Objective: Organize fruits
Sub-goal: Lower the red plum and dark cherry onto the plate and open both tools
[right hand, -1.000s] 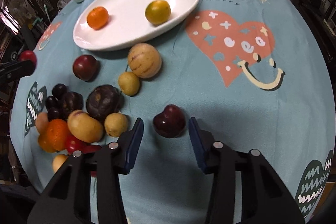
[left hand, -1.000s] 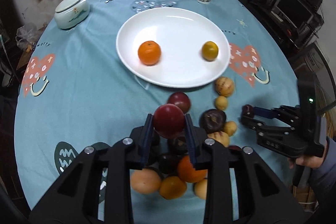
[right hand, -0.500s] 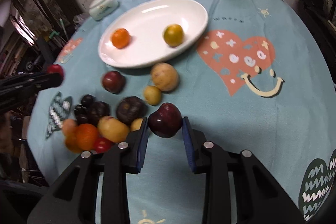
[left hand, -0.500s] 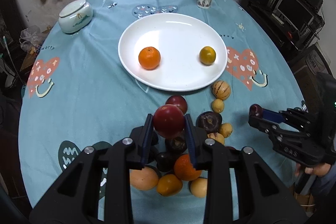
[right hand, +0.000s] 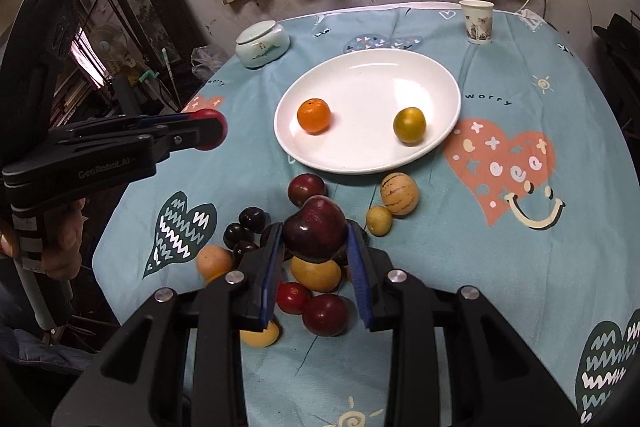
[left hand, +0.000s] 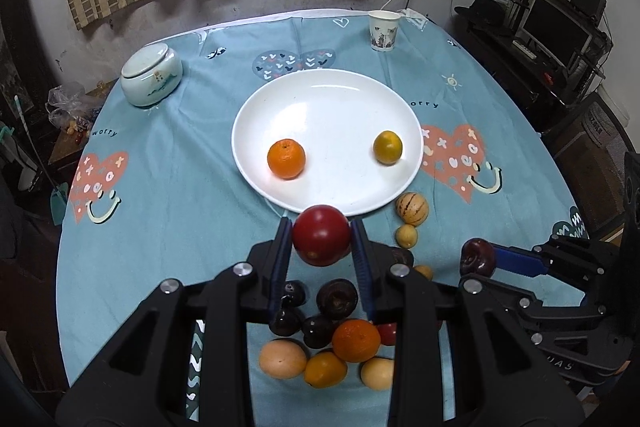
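My left gripper (left hand: 321, 247) is shut on a red round fruit (left hand: 321, 241) and holds it above the table, just before the white plate (left hand: 320, 91). My right gripper (right hand: 314, 239) is shut on a dark red apple (right hand: 314, 233), held high over the fruit pile (right hand: 312, 275). The plate (right hand: 360, 75) holds an orange (left hand: 286, 159) and a yellow-green citrus (left hand: 387, 147). In the left wrist view the right gripper (left hand: 478, 261) shows at the right with the dark apple. In the right wrist view the left gripper (right hand: 208, 131) shows at the left.
A paper cup (left hand: 383, 30) stands at the table's far edge and a lidded ceramic bowl (left hand: 151, 74) at the far left. A striped melon (right hand: 399, 194) and a small yellow fruit (right hand: 379, 221) lie right of the pile. Shelves with electronics (left hand: 560, 27) stand to the right.
My right gripper closed on the dark red apple and lifted it off the cloth. Both grippers rose, each carrying its fruit; the left one edged toward the plate.
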Demonstrator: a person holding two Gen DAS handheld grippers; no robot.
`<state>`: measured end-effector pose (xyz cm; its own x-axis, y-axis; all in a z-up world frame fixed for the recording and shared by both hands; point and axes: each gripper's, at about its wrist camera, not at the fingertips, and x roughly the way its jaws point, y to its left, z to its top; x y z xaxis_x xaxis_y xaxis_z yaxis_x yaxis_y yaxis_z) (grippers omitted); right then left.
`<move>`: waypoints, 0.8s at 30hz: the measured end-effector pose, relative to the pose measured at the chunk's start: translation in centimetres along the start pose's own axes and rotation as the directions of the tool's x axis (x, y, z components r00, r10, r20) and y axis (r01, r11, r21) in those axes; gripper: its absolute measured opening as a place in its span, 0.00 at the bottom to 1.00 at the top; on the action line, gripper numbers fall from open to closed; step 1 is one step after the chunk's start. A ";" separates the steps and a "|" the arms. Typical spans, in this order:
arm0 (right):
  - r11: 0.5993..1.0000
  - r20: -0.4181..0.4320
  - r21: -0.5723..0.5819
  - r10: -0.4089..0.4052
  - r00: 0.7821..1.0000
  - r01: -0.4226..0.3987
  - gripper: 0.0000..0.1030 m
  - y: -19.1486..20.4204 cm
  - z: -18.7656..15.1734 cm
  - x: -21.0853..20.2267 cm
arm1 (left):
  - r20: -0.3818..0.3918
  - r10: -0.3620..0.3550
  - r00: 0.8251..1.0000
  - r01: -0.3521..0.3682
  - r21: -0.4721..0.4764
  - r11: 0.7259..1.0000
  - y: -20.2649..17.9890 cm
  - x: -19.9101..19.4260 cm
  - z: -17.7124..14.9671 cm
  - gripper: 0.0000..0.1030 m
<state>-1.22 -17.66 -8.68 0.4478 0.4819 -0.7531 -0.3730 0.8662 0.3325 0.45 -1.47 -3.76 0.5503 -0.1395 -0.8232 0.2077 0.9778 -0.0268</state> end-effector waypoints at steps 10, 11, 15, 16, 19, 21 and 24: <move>1.000 0.001 0.004 0.007 1.000 -0.007 0.31 -0.1 0.2 0.3 | 0.001 -0.047 0.999 0.047 -0.050 0.998 1.2 0.4 0.6 0.29; 1.000 0.000 0.006 0.010 1.000 -0.010 0.31 -0.2 0.3 0.4 | 0.010 -0.067 0.998 0.067 -0.061 0.996 1.6 0.2 0.6 0.29; 1.000 0.001 0.011 0.009 1.000 -0.009 0.31 -0.6 0.7 0.6 | 0.047 -0.106 0.993 0.111 -0.101 0.989 3.3 -0.5 0.4 0.29; 1.000 0.004 0.015 0.011 1.000 -0.011 0.31 -0.8 0.8 0.6 | 0.048 -0.113 0.992 0.118 -0.116 0.986 3.8 -0.6 0.3 0.29; 1.000 0.010 0.025 0.016 1.000 -0.016 0.31 -1.3 0.9 0.8 | 0.056 -0.123 0.991 0.130 -0.144 0.981 5.0 -0.7 0.1 0.29; 0.999 0.010 0.031 0.020 1.000 -0.020 0.31 -1.5 1.0 1.0 | 0.046 -0.112 0.993 0.118 -0.152 0.981 5.4 -0.4 0.2 0.29; 0.999 -0.002 0.030 0.026 1.000 -0.026 0.31 -1.7 1.4 1.6 | 0.022 -0.105 0.994 0.107 -0.155 0.982 5.2 0.8 0.8 0.29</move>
<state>1.30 -18.16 -9.65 0.4363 0.5041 -0.7454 -0.3596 0.8570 0.3691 2.64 3.42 -4.06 0.5428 -0.2447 -0.8034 0.1375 0.9696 -0.2025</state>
